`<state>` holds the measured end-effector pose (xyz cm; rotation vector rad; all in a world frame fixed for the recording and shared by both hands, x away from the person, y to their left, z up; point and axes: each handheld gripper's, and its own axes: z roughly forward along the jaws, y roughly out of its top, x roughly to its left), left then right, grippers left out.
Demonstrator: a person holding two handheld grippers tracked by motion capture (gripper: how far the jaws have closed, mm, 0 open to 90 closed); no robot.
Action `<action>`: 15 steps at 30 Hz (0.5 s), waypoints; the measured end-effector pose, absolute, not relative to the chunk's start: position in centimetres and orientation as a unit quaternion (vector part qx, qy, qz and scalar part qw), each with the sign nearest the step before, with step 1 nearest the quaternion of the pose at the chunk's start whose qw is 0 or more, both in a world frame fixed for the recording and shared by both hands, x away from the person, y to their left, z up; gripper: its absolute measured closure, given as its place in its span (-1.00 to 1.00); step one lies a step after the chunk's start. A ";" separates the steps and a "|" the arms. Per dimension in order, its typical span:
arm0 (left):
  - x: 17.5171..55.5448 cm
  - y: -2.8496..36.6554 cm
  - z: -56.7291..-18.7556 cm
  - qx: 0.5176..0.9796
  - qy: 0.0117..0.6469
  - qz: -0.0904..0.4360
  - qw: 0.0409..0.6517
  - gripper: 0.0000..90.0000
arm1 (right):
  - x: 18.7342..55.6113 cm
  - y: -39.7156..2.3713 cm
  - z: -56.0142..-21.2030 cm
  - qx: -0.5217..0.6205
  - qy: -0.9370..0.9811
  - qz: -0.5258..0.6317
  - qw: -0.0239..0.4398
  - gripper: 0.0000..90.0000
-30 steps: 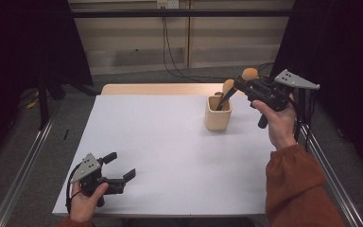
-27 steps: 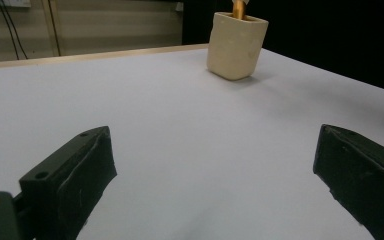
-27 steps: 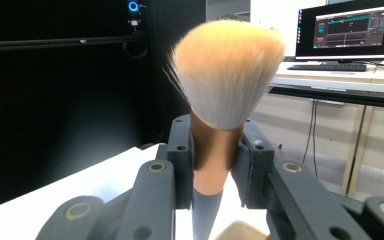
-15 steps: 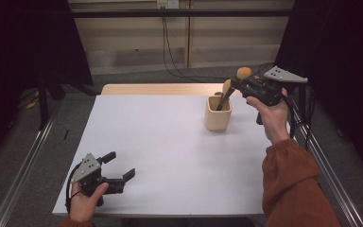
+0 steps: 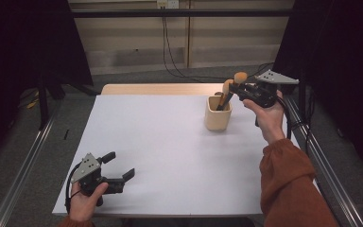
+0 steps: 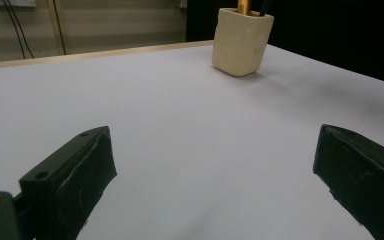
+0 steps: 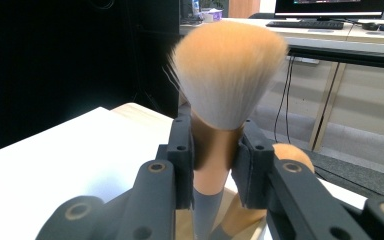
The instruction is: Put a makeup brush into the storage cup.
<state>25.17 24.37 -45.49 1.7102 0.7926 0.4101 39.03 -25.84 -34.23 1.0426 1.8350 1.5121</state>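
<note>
Two jaws of right hand-held gripper (image 7: 214,150) clamp brush (image 7: 225,80) (left hand-held gripper (image 5: 116,168) agape, empty).

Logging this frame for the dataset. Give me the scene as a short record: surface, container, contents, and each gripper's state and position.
surface: white table
container: cream holder cup, upright, far right part of the table
contents: makeup brushes standing in it; a second orange-tipped brush behind the gripped one
left gripper: open, empty, low at the near left corner
right gripper: shut on the neck of a makeup brush, over the cup
gripped brush: upright, orange bristles up; lower end hidden
</note>
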 end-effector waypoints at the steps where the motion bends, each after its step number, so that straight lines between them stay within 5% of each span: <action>1: 25.2 24.4 -45.5 0.729 0.337 0.175 0.569 -0.93 | 39.1 -25.9 -34.4 0.388 0.683 0.558 0.269 0.61; 15: 25.2 24.4 -45.5 0.733 0.333 0.174 0.567 -0.93 | 39.5 -25.8 -36.5 0.394 0.692 0.547 0.257 0.61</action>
